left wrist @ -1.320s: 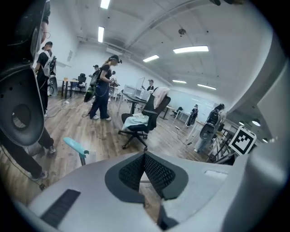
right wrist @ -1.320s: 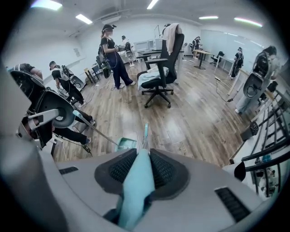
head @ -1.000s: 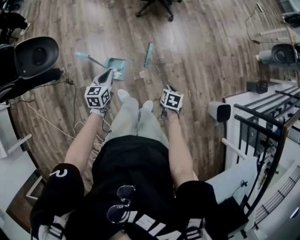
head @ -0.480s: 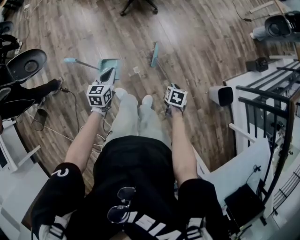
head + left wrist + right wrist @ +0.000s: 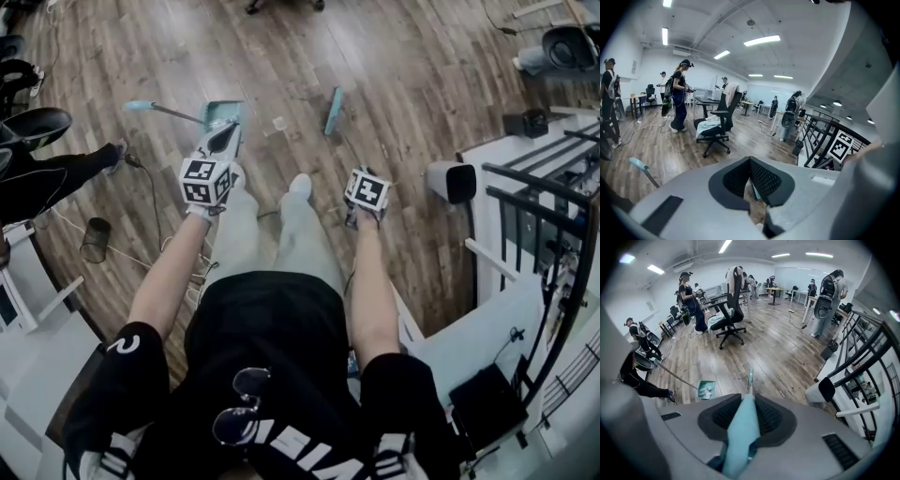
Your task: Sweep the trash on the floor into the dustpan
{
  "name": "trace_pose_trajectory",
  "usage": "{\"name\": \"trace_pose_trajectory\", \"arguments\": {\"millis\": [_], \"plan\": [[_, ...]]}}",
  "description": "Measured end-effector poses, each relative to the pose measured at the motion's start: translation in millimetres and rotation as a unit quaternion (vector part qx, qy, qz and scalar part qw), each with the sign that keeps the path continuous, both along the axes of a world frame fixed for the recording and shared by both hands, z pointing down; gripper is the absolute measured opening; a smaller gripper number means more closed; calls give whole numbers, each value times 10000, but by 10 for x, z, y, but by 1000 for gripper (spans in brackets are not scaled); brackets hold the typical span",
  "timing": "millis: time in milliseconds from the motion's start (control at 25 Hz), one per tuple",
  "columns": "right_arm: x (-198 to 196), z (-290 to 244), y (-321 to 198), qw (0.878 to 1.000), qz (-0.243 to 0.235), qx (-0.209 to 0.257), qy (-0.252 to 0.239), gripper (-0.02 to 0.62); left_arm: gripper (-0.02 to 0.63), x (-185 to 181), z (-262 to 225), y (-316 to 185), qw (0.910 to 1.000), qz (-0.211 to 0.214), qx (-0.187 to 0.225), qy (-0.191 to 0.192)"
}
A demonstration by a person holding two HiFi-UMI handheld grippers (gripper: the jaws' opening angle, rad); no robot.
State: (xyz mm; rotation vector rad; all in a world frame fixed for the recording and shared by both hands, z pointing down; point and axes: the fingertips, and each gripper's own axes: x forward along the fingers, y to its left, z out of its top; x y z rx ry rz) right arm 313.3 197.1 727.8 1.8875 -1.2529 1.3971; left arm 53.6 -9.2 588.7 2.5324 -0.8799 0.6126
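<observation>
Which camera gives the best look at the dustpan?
The right gripper view: the dustpan lies unobstructed on the floor, white scraps inside, its long handle running up-left. The head view shows it too, but the left tool covers part of the pan. The left gripper view catches only the handle's teal end.

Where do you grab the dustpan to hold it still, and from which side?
Best the teal grip at the end of the long handle of the dustpan, coming from above with the left gripper. The thin rod slants out to the left, clear of the pan, so the jaws could close across it there.
</observation>
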Motion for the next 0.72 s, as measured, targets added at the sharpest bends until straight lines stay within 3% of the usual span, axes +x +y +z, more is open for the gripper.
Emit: {"name": "trace_pose_trajectory", "arguments": {"millis": [80,240,440,560,720], "plan": [[-110,103,-48,9999,-16,-37,-95,83,-2,-74,49,-25,10000,-10,-50,13],[-253,360,61,9968,-53,-778,165,83,-2,-329,204,-115,9998,-48,-175,-12],[-1001,587,-365,9980,-76,-261,-563,83,-2,-819,341,-305,9993,-185,-306,-52],[-1053,586,-298,9970,-237,-734,-11,83,-2,-1060,350,-412,9991,-220,-341,-79],[-1321,593,-460,9955,-307,-897,55,83,-2,-1362,395,-554,9989,-275,-381,-90]]}}
